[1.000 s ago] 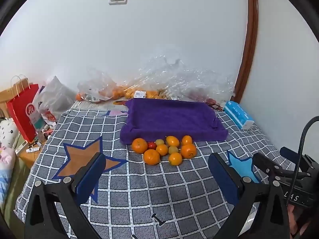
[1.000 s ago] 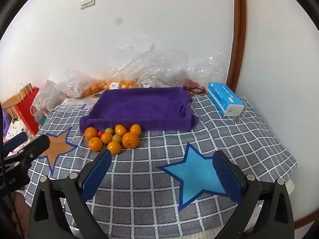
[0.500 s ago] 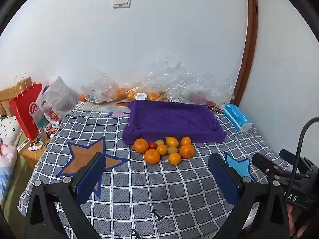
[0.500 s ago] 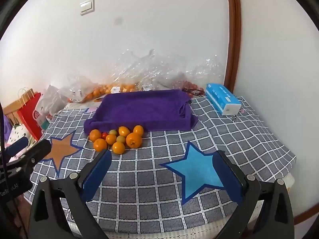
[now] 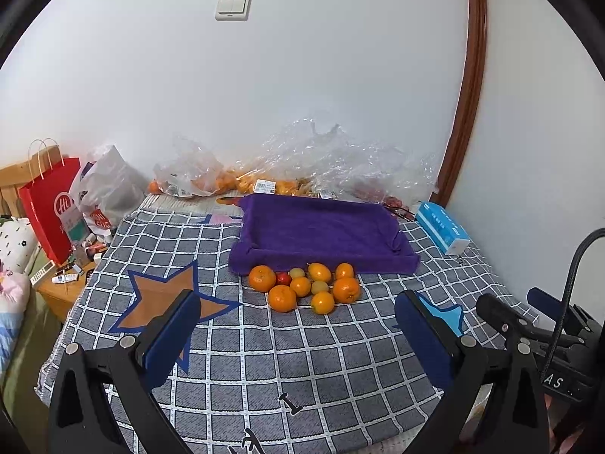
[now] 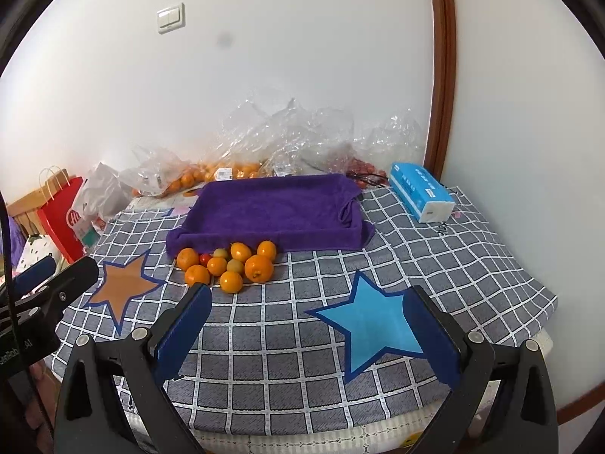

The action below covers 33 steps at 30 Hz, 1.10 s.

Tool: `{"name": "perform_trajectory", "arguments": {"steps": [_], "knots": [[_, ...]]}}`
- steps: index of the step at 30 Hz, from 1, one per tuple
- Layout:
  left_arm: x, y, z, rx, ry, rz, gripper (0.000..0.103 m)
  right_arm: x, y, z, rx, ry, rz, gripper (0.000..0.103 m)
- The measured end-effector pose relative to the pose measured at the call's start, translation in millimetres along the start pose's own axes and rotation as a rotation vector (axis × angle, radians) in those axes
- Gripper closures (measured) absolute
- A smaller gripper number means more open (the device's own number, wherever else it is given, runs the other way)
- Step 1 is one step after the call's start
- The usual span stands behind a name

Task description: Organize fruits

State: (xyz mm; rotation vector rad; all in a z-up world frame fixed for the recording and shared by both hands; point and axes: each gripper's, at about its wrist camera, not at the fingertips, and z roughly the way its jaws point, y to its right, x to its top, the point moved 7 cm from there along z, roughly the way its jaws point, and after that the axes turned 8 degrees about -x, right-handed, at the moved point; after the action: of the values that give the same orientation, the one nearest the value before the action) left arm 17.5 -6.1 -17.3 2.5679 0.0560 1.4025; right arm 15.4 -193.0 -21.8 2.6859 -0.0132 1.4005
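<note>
**Tongs spread, fruit loose at tray edge**

Left tongs (image 5: 298, 325) spread wide, nothing between pads, held above near part of table (image 5: 332, 363). Right tongs (image 6: 306, 319) likewise spread and empty, over blue star (image 6: 372, 325) on checked cloth. Each pair visible at edge of the other's view.

Fruits (image 5: 304, 287) bunched on cloth, touching one another, just in front of purple tray (image 5: 321, 234), pressed against its near wall. Mostly oranges; one small red piece and two yellowish-green ones among them. Tray interior bare purple towel.

Behind tray, against wall: clear bags (image 5: 302, 166) with more orange fruit inside. Blue tissue pack (image 6: 419, 191) right of tray, apart from it. Red paper bag (image 5: 49, 208) off left end of table. Brown star (image 5: 166, 299) left of pile.
</note>
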Motion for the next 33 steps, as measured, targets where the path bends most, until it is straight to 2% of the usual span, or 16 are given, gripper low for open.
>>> {"name": "perform_trajectory", "arguments": {"steps": [33], "knots": [[-1.3,-3.2,0.4,0.006,0.003,-0.018,0.000,-5.4,-3.9,-4.2,0.003,0.003,0.009,0.002]]}}
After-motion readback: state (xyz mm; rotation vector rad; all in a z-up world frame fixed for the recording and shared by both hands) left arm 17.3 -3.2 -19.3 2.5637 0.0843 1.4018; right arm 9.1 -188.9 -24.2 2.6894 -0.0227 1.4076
